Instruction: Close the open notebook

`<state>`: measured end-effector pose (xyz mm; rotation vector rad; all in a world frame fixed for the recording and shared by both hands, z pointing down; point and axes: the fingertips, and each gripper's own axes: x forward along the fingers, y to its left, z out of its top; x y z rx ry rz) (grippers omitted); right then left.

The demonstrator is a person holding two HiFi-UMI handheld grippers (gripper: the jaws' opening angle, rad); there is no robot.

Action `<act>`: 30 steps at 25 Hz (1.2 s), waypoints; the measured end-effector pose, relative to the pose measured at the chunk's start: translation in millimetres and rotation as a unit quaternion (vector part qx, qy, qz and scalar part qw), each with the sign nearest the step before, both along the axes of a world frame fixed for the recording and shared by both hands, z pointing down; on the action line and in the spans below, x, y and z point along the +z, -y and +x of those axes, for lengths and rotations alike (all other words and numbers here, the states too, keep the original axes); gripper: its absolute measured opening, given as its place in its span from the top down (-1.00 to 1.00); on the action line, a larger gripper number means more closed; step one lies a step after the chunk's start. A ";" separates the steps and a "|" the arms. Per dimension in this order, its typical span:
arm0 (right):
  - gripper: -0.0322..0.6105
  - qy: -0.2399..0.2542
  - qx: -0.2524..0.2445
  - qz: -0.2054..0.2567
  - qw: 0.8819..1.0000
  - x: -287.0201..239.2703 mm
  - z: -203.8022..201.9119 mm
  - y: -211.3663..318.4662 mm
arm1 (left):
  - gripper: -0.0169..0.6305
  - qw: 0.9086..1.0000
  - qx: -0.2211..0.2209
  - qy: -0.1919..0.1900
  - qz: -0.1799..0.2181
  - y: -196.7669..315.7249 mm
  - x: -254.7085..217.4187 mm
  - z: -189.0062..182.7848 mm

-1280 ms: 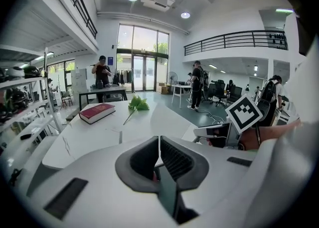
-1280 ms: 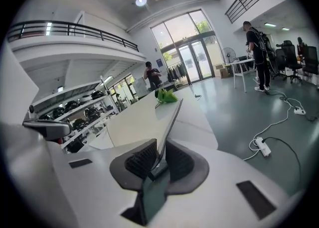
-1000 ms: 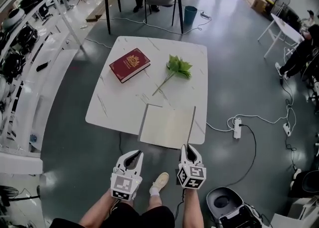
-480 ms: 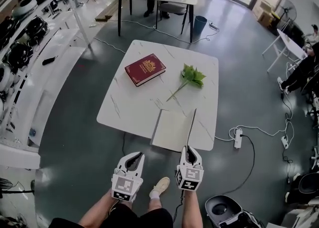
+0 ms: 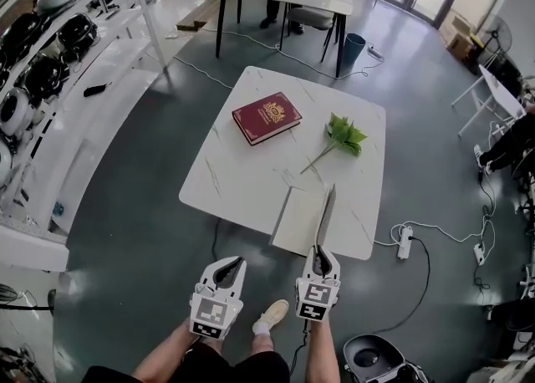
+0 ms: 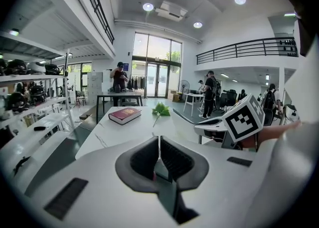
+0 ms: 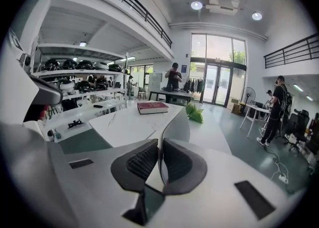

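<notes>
The right gripper (image 5: 320, 254) tilts down at the near edge of the table (image 5: 242, 181), clamped on the upright cover of the notebook (image 5: 297, 222). The left gripper (image 5: 227, 265) hangs alongside, closed and empty.

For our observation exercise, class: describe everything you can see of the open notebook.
The notebook is thin, with plain pale pages that look like paper; no writing shows. It lies open at the near edge of the white table, jutting slightly past it. Its left half rests flat on the tabletop. Its right half stands nearly upright, pinched at its near edge between the jaws of the right gripper. Nothing else touches it.
</notes>
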<state>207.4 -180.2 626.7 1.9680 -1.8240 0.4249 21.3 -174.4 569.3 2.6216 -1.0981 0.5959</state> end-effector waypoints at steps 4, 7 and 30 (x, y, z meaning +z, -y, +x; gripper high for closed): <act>0.75 -0.028 -0.013 -0.010 0.999 4.4 -13.5 6.9 | 0.85 1.000 -0.007 0.001 -0.002 4.5 4.1 -12.0; 0.75 -0.047 -0.023 -0.015 0.999 8.5 -23.0 12.5 | 0.85 1.000 -0.011 0.002 -0.006 7.7 8.4 -18.2; 0.75 -0.220 -0.110 -0.086 0.965 65.3 -83.9 44.6 | 0.85 0.999 -0.015 0.005 -0.034 23.4 41.8 -37.7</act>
